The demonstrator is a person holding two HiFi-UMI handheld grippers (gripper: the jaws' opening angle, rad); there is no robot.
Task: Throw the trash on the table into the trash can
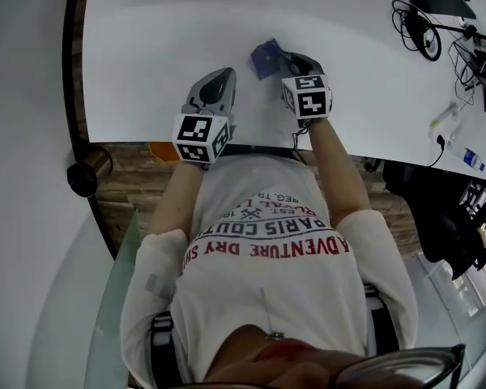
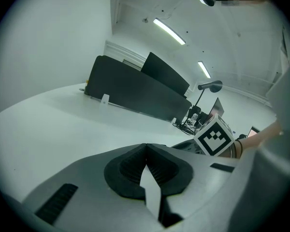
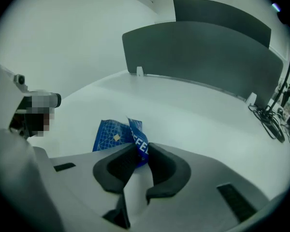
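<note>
table (image 1: 146, 55): big white top, fills the upper half of the head view. It's pretty much bare apart from cables at the far right, so there's loads of room to lift straight up. No bin I can pick out in any view, so I'd find it first before swinging anywhere.

partition (image 3: 203, 47): dark screen across the top of the right gripper view, well away from the action. Not a worry.

left gripper (image 2: 146, 149): lower middle of its own view. Jaws pressed together with nothing in them, sitting low over the table just left of the other one. I'd keep it parked and out of the lift path.

right gripper (image 3: 142, 149): jaws narrowed down onto the trash. Only the very tips of the pads have it, pinching one crumpled edge.

blue wrapper (image 3: 113, 135): centre-left of the right gripper view, and most of it is lying on the table beyond the jaws. It looks light and floppy, so my guess is that a tip-only pinch could slip. I'd lift slowly, check that it comes up with the jaws, then carry it without jerking.
</note>
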